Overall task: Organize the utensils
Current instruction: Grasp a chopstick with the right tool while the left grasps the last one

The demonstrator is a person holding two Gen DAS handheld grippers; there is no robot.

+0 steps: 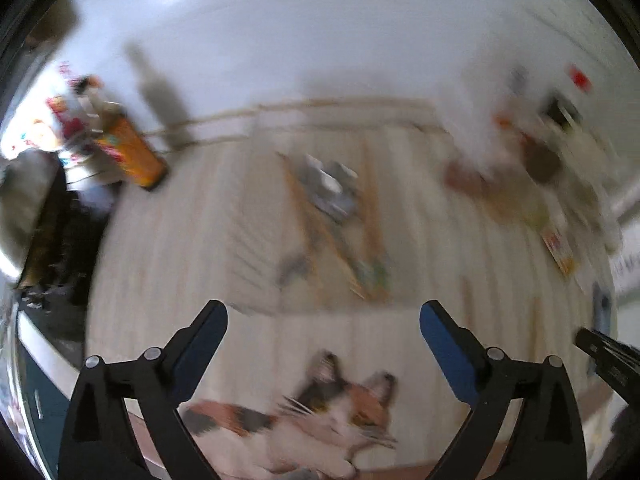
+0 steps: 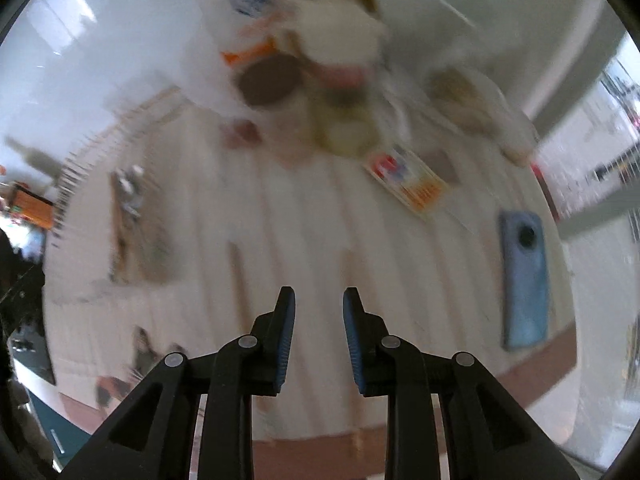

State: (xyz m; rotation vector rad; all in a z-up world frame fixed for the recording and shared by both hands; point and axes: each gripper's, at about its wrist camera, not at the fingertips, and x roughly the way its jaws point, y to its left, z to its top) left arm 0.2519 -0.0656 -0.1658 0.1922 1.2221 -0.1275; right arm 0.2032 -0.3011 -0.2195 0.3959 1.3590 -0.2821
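Seeing my left gripper (image 1: 323, 322) spread wide above a cat (image 1: 320, 420); right gripper (image 2: 319, 308) narrow, empty; only its view shows the phone (image 2: 526, 280) right of the utensil tray (image 2: 136, 232).

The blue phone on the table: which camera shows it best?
The right wrist view: the blue phone lies whole on the table's right side, its round lens visible. In the left wrist view only a blurred blue sliver shows at the right edge.
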